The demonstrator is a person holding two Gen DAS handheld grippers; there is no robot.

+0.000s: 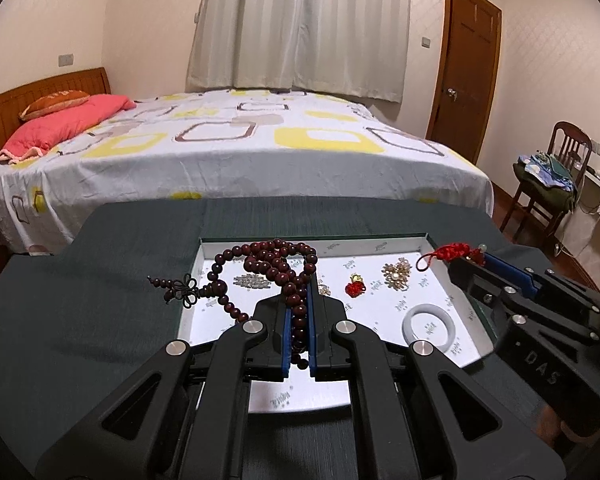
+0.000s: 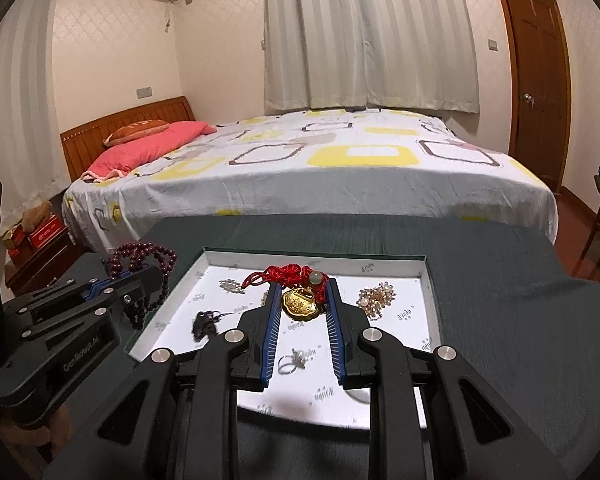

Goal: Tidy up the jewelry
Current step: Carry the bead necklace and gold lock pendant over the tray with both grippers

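My left gripper [image 1: 299,308] is clamped on a strand of dark red wooden prayer beads [image 1: 276,266]; the blue ribbed pads pinch the round, glossy beads between them, the rest of the strand heaps in loops over the fingertips, and a knotted dark cord tail [image 1: 182,289] sticks out to the left, off the tray's left edge. My right gripper [image 2: 300,300] is clamped on a gold lock-shaped pendant [image 2: 300,305] with an embossed face; its braided red cord [image 2: 288,274] and a pale round bead [image 2: 315,278] bunch at the fingertips. Both pieces sit held above the tray [image 1: 380,245], a shallow rectangular box lid with a white printed paper lining and dark rim, resting on a dark green woven cloth [image 1: 80,300]. Lying on the lining: a smooth white bangle [image 1: 430,325] near right; a gold filigree brooch with pearls [image 1: 396,276] far right; a small red knotted charm [image 1: 355,287] left of the brooch; a silvery crystal piece [image 1: 252,281] far left. In the right wrist view a small silvery ring-like piece [image 2: 294,360] lies between the fingers; a dark tangled item [image 2: 206,322] lies near left, too blurred to identify.
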